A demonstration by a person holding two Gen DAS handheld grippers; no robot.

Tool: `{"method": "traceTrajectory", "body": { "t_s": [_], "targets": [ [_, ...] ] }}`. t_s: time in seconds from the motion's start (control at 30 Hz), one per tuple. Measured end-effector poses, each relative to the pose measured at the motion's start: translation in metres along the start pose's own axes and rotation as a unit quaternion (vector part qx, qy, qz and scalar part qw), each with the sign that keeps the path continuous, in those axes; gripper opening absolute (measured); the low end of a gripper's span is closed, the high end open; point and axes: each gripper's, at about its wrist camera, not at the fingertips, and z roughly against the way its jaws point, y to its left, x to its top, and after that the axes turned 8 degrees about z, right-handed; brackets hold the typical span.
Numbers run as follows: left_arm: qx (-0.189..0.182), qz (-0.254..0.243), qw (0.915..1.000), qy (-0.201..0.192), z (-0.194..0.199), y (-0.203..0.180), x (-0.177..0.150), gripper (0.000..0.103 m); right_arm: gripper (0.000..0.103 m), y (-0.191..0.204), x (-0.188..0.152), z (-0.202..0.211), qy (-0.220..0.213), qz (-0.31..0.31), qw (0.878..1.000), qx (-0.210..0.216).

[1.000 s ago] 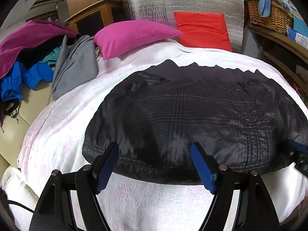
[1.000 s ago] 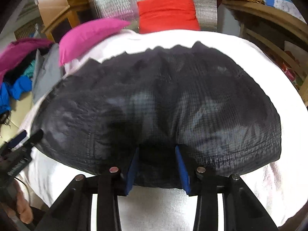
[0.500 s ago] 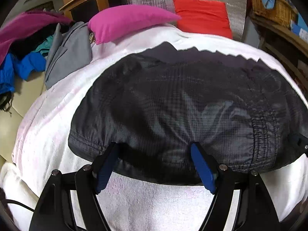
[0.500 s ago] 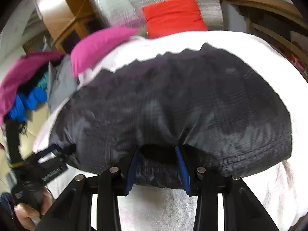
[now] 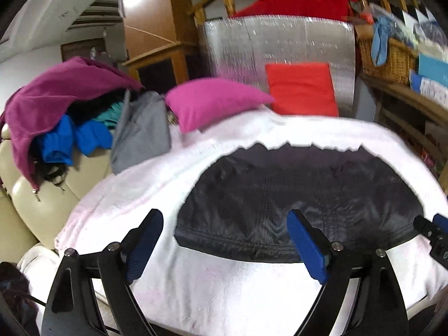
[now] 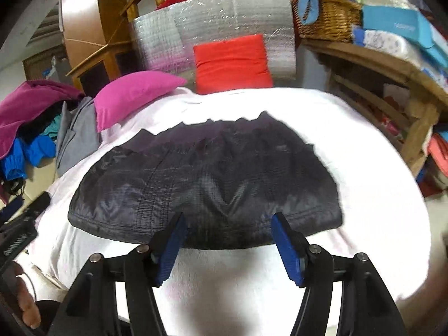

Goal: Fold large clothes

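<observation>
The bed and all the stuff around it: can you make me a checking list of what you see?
Surface: white blanket over the bed.
Job's things: black jacket, folded flat on the blanket.
Clutter: pink pillow, red cushion, clothes pile on the cream sofa.
Grippers: left gripper and right gripper both opening, pads clear of the jacket, nothing held.
Cables: thin black cable at the lower left of the left wrist view.
Surroundings: silver foil panel, wicker basket, wooden shelf.

Left gripper (image 5: 224, 240), right gripper (image 6: 228, 240): fingers opening, nothing gripped, both tilted downward.
</observation>
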Motion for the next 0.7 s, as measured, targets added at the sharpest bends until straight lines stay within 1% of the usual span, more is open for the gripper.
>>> {"method": "traceTrajectory", "body": {
  "t_s": [0.1,0.23,0.3,0.43,0.57,0.7],
  "targets": [
    [-0.001,0.014,0.9996,-0.024,0.031,0.010,0.012,0.093,0.068,0.005,0.007,0.027,-0.016,0.008,1.000,-0.009],
    [-0.015,0.033,0.9982,-0.048,0.073,0.023,0.024,0.095,0.070,0.016,0.010,0.068,-0.044,0.023,0.998,-0.026],
    [-0.014,0.036,0.9974,-0.061,0.094,0.026,0.027,0.095,0.070,0.021,0.011,0.087,-0.054,0.024,0.998,-0.023],
    [-0.013,0.023,0.9958,-0.088,0.133,0.029,0.030,0.097,0.071,0.031,0.010,0.120,-0.067,0.024,0.997,-0.013],
    [-0.025,0.033,0.9939,-0.102,0.165,0.037,0.031,0.098,0.071,0.042,0.005,0.147,-0.072,0.034,0.997,-0.011],
    [-0.021,0.041,0.9922,-0.116,0.185,0.043,0.034,0.100,0.071,0.049,0.000,0.170,-0.085,0.039,0.996,-0.013]
  ]
}}
